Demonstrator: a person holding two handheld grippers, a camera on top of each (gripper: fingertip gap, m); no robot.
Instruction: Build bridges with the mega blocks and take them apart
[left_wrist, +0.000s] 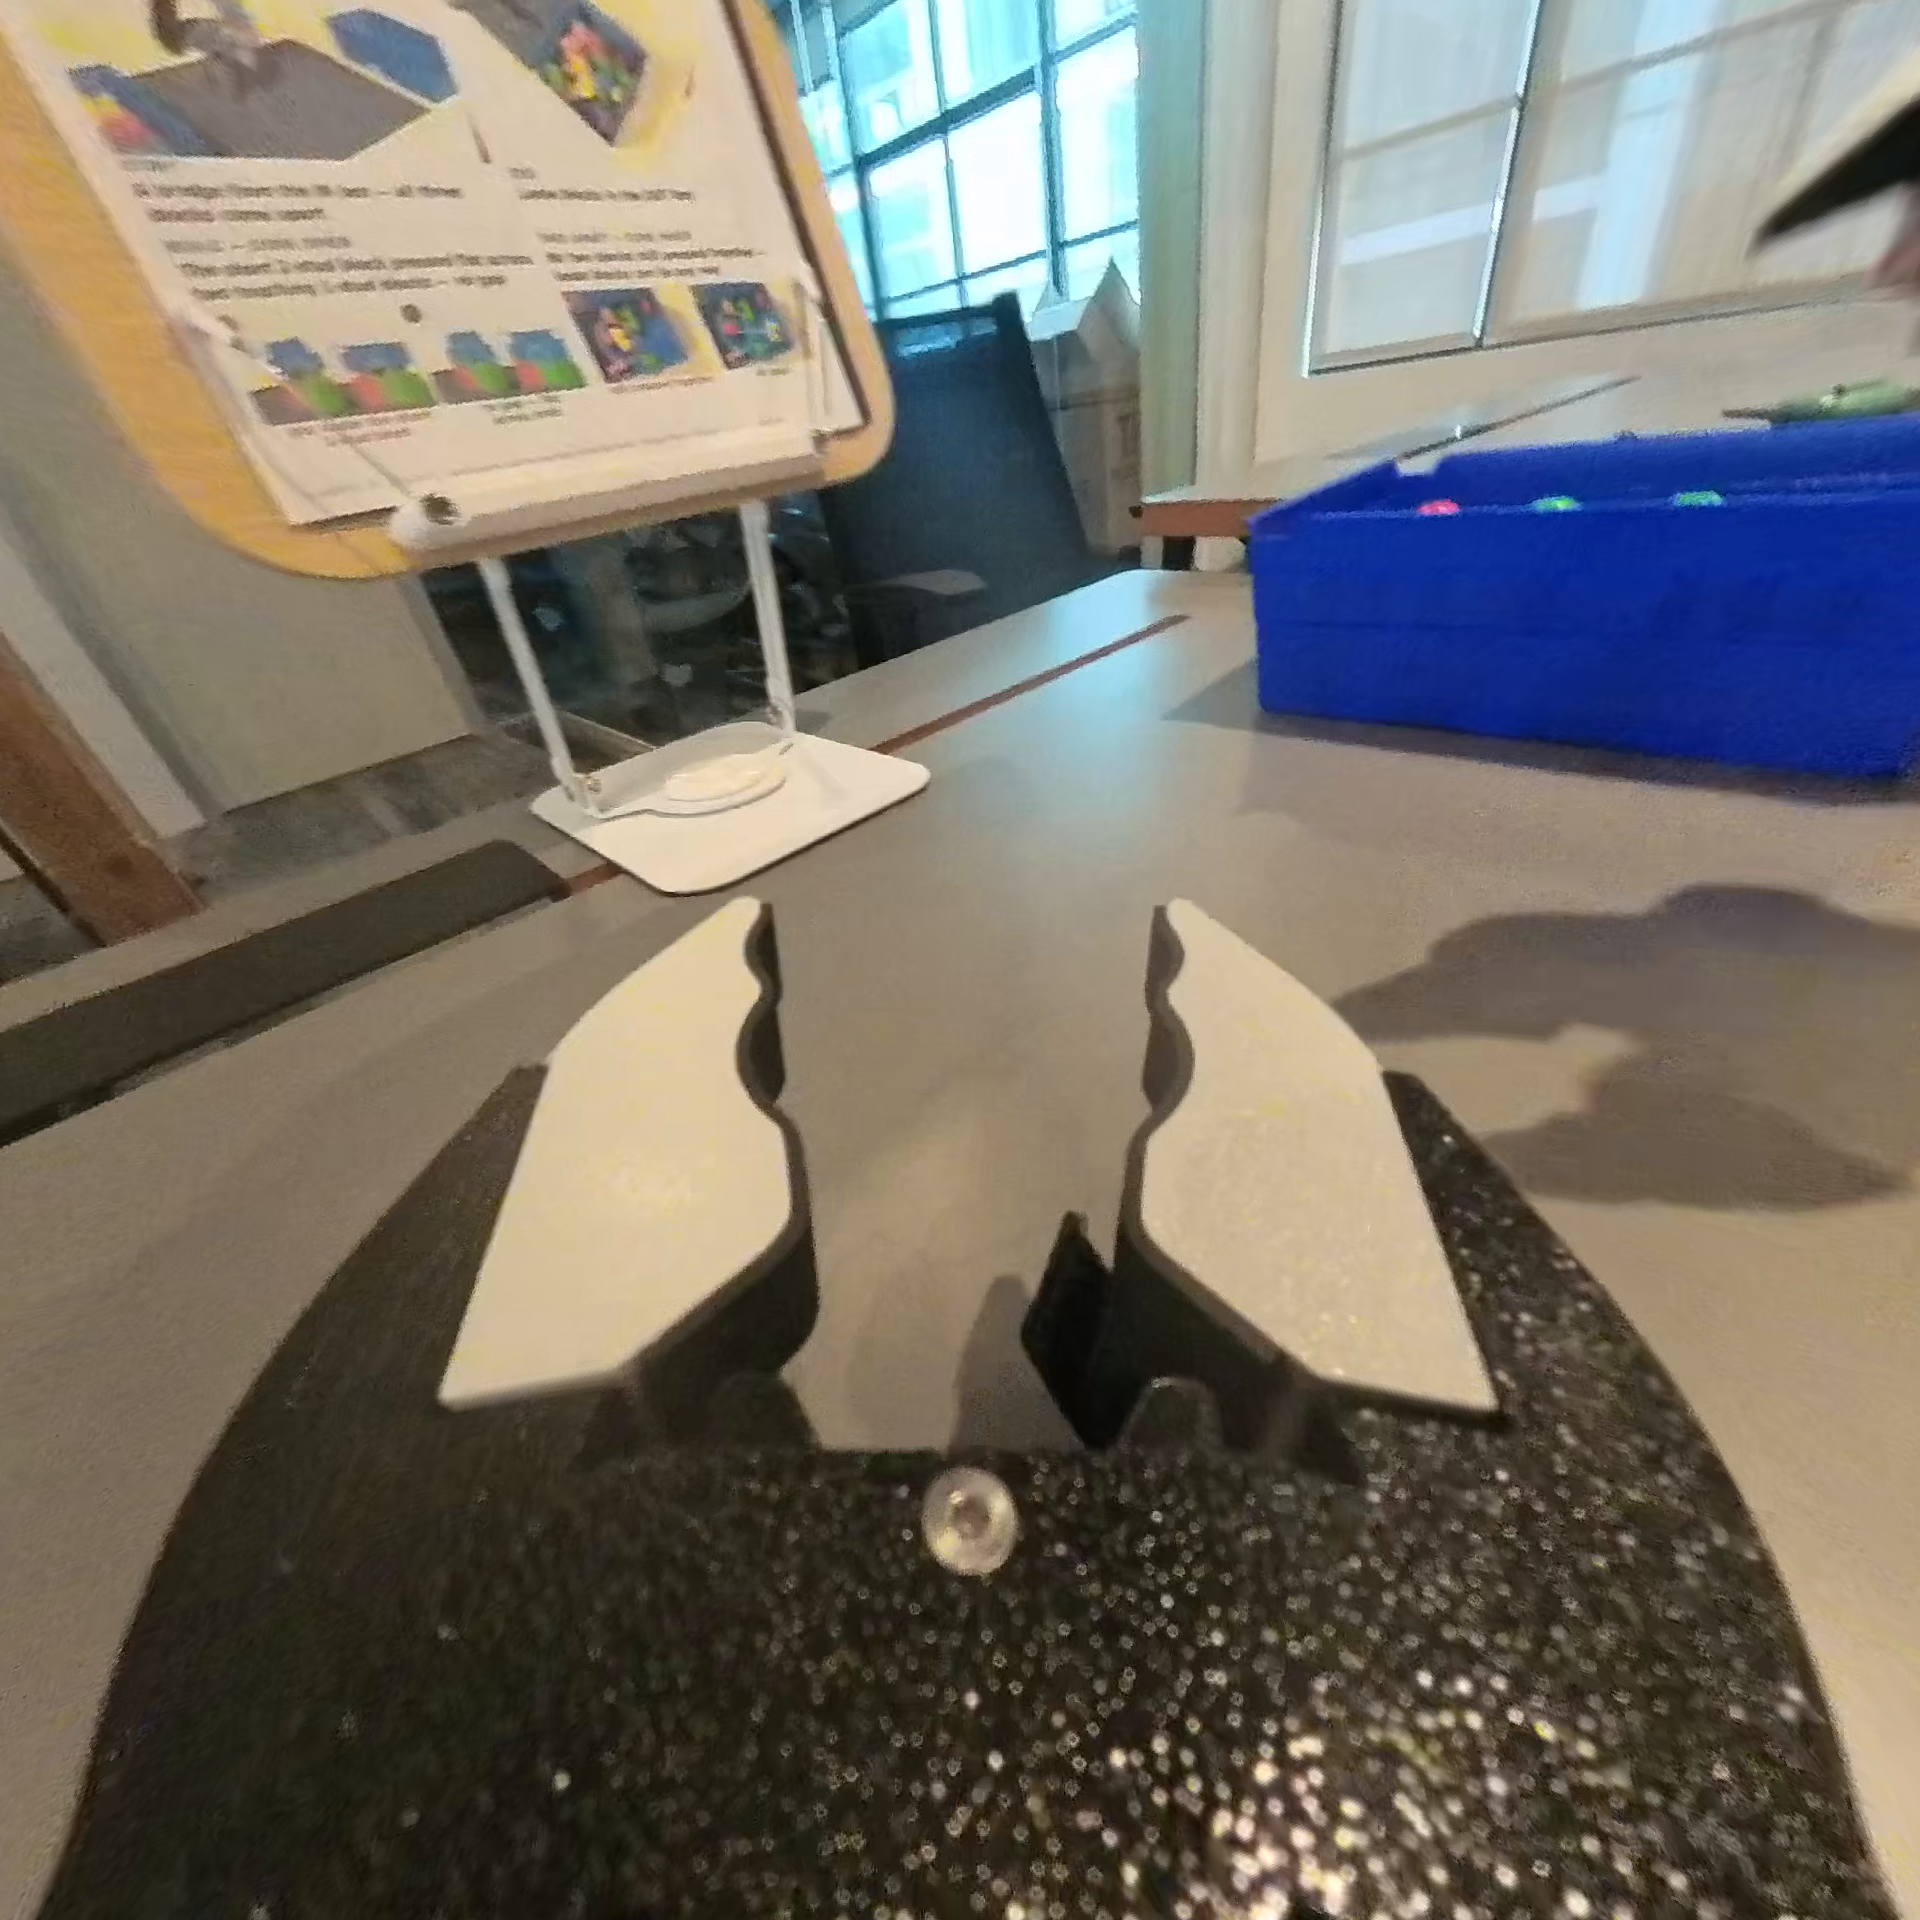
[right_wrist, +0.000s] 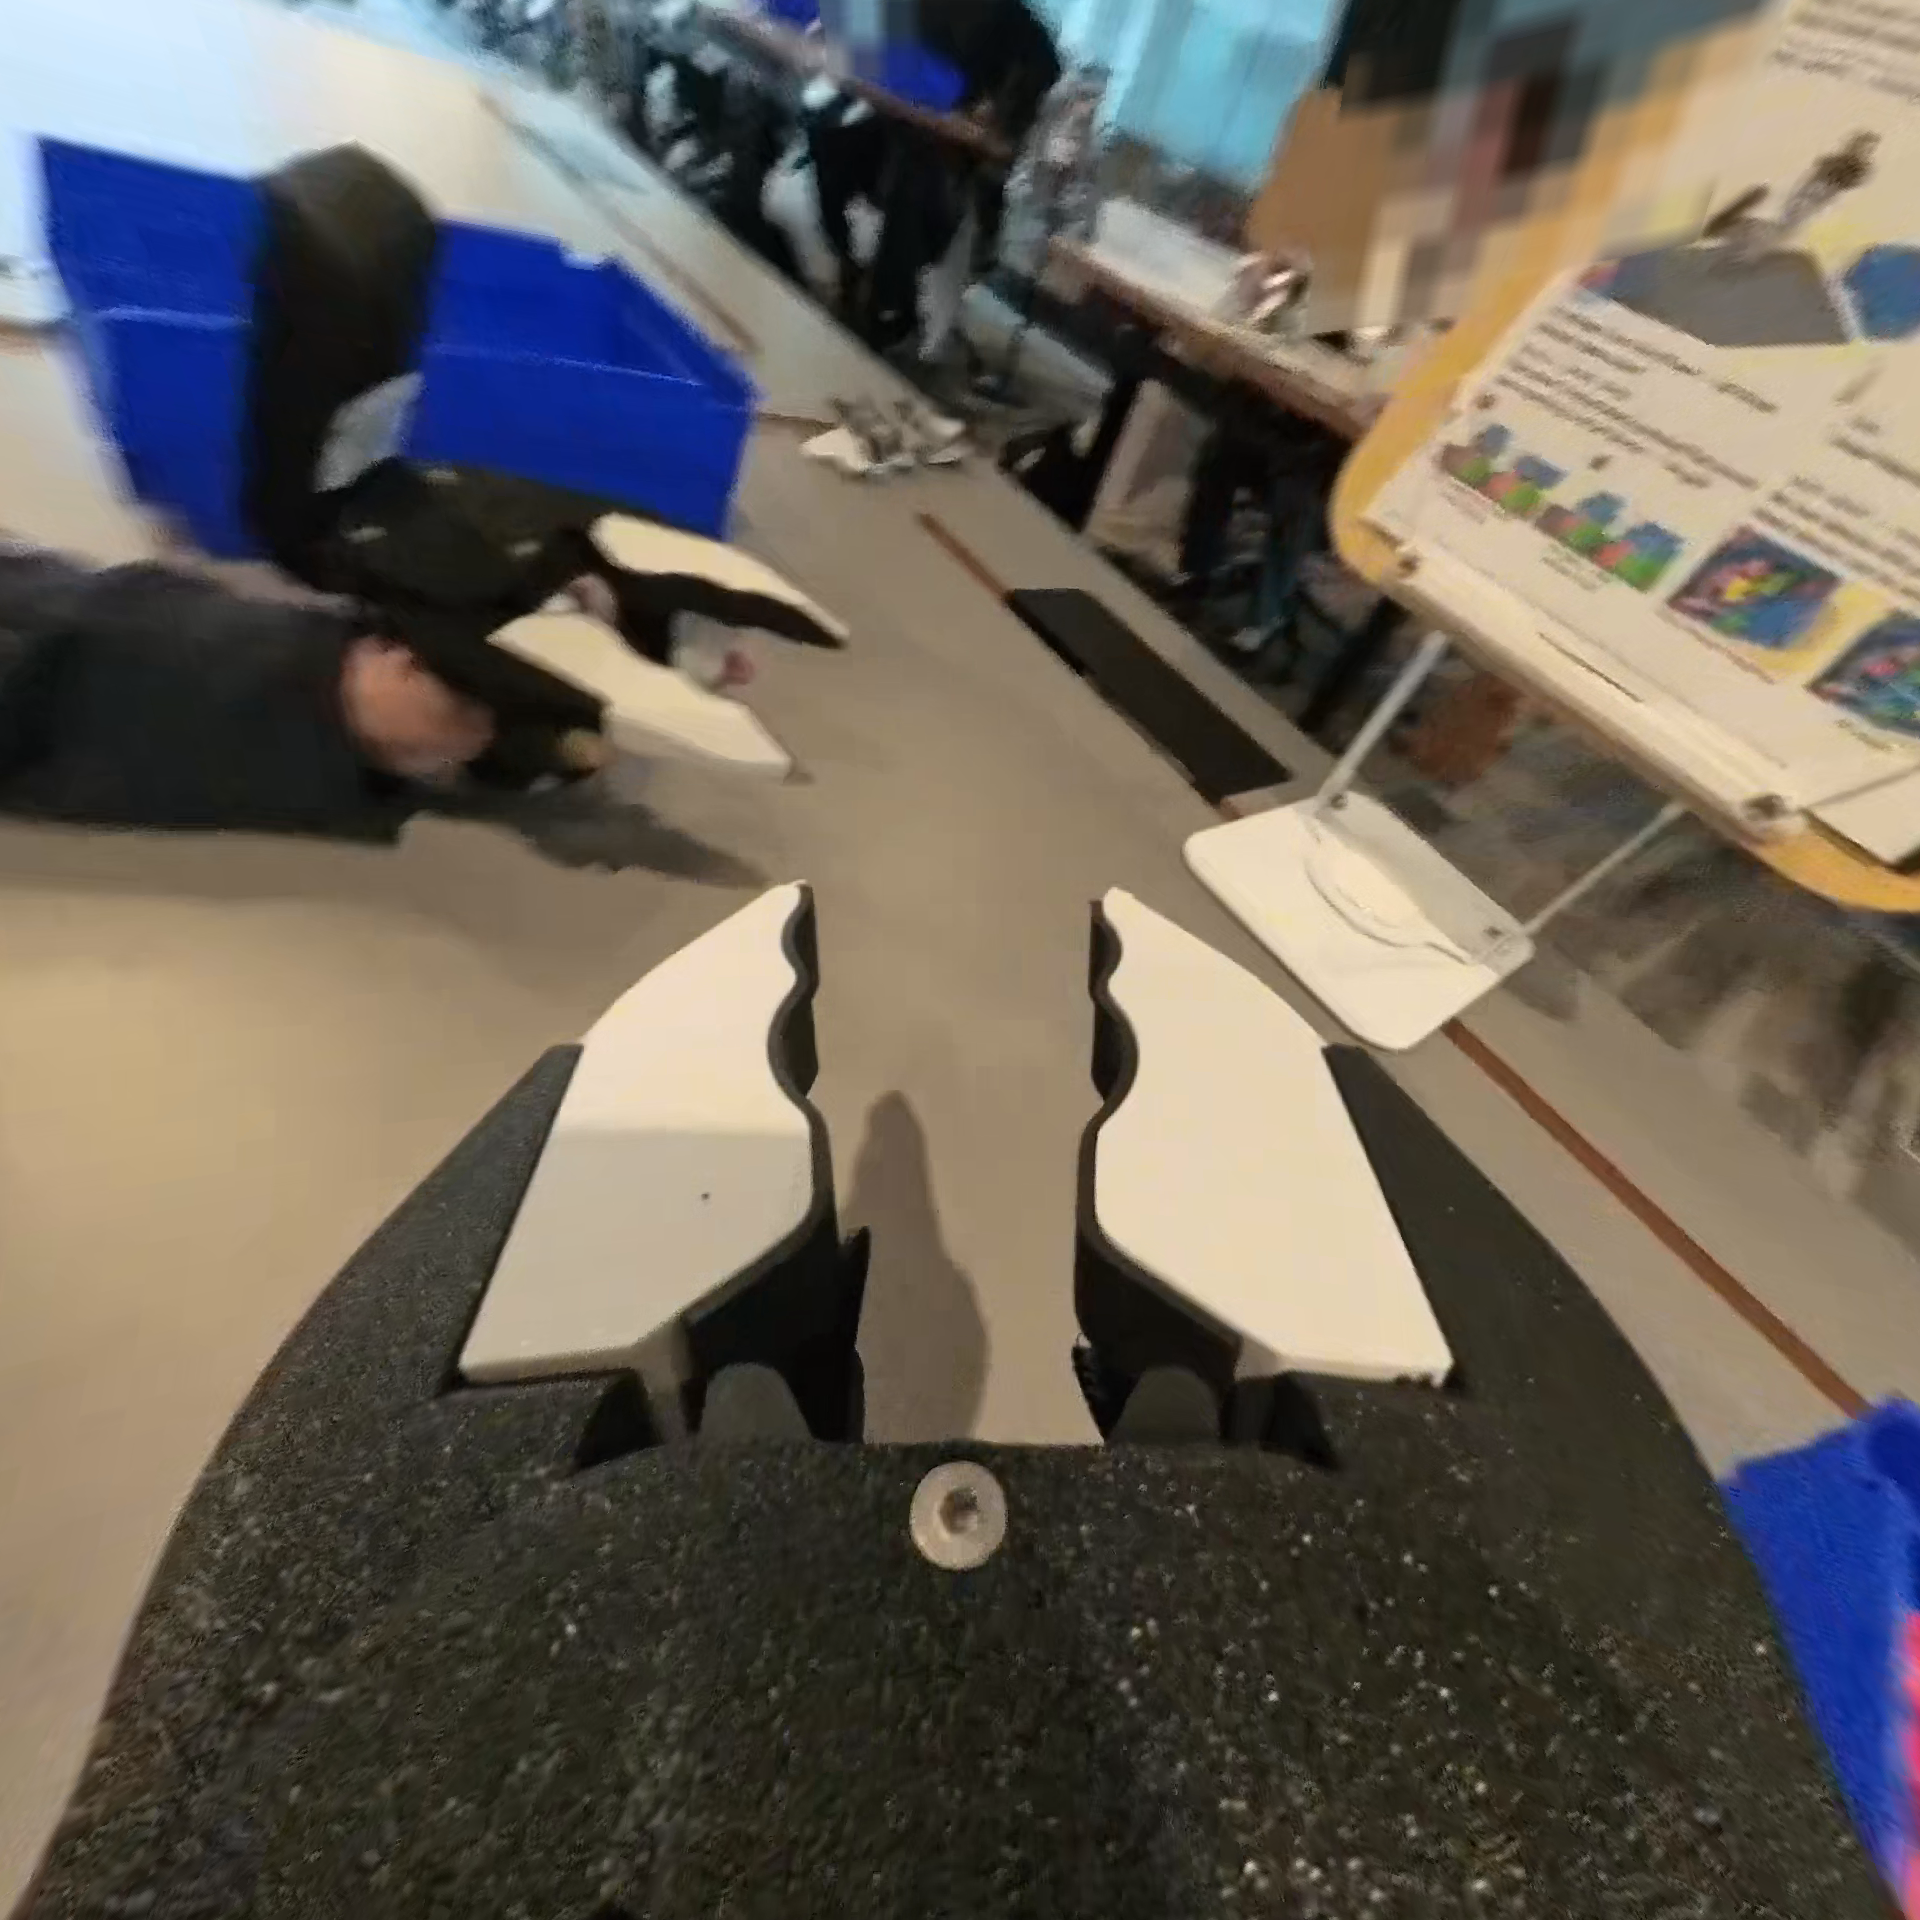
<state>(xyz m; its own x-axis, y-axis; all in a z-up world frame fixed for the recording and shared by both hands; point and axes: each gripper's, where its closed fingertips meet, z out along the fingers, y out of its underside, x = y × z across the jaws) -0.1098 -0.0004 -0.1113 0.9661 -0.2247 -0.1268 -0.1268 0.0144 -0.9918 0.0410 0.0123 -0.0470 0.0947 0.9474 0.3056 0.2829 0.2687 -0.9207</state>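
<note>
My left gripper (left_wrist: 961, 920) is open and empty, low over the grey table (left_wrist: 1039, 831). A blue bin (left_wrist: 1579, 613) stands to its right and ahead; a few pink and green block tops (left_wrist: 1553, 505) peek over its rim. My right gripper (right_wrist: 951, 904) is open and empty over the same table (right_wrist: 312, 1039). In the right wrist view the left gripper (right_wrist: 769, 675) shows at the left, open, held by a hand in a dark sleeve, in front of a blue bin (right_wrist: 561, 405). A blue bin corner (right_wrist: 1839, 1621) sits at the lower right. No loose blocks show on the table.
A wooden board with instruction sheets (left_wrist: 436, 260) stands on a white stand base (left_wrist: 748, 800) at the table's far edge; it also shows in the right wrist view (right_wrist: 1351, 925). A dark strip (right_wrist: 1143, 686) lies along the table edge. People and tables are in the background.
</note>
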